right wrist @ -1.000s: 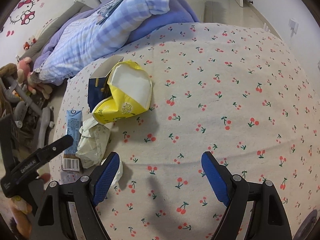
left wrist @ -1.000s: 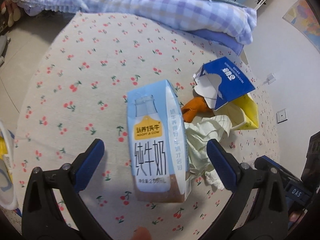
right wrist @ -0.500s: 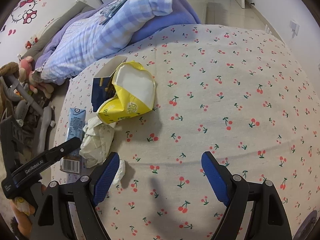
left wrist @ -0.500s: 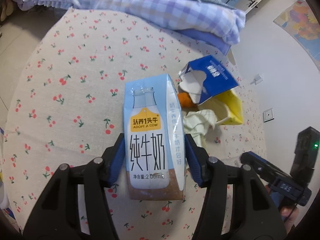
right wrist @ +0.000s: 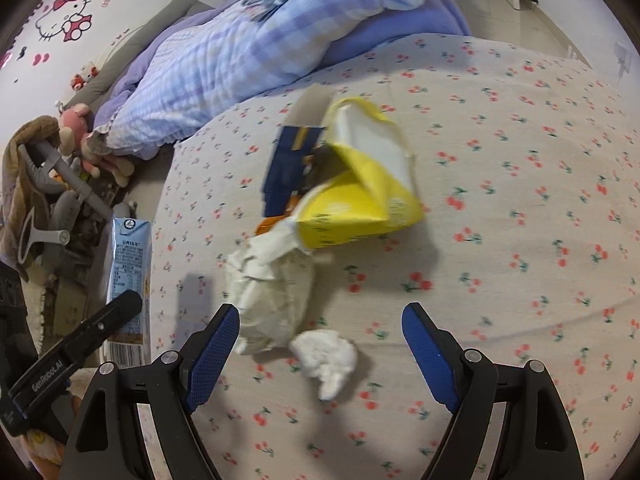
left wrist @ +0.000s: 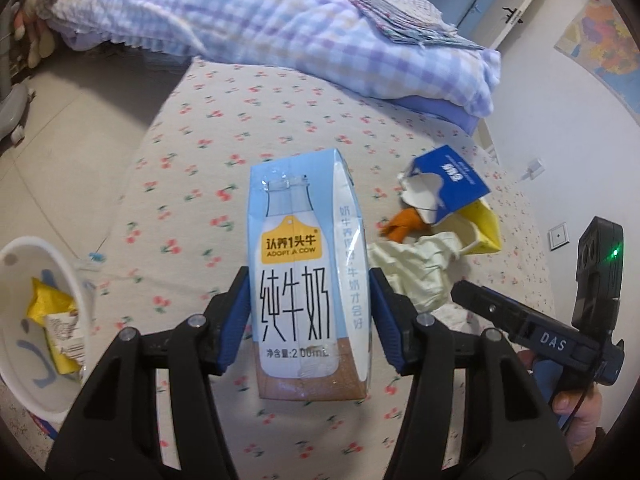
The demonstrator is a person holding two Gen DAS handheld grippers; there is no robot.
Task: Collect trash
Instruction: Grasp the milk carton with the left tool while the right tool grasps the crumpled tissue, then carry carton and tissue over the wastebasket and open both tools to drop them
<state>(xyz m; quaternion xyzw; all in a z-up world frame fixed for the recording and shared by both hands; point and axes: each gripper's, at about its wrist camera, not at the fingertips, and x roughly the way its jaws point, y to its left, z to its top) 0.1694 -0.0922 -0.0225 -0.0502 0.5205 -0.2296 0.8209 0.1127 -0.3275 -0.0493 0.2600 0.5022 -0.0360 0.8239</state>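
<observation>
The left gripper [left wrist: 308,312] clamps a pale blue milk carton [left wrist: 306,276] between its blue pads [left wrist: 240,316], one pad pressed to each side, holding the carton upright with its printed front toward the camera above the cherry-print bedsheet [left wrist: 192,184]. From the right wrist camera the same carton shows at the far left, its label side and barcode facing out, off the edge of the bed.

The right gripper [right wrist: 320,344] hangs spread wide with nothing between its fingers, low over the sheet. A crumpled white tissue [right wrist: 326,354] lies on the sheet between the fingers and just ahead of them. Just beyond it, close to the left pad [right wrist: 212,356], sits a larger wad of cream-coloured paper [right wrist: 272,292]. Touching that wad on its far side is a torn yellow bag [right wrist: 360,196] with its white inside showing, and behind the bag a dark blue box [right wrist: 286,168] with a flap standing up. An orange scrap [left wrist: 402,224] lies in the pile under the box.

At the left edge of the left wrist view, beside the bed, stands a white bin [left wrist: 20,252] with yellow wrappers [left wrist: 50,304] inside. A lilac checked quilt [left wrist: 256,28] is heaped across the far end of the bed. Soft toys [right wrist: 80,136] lie on the floor.
</observation>
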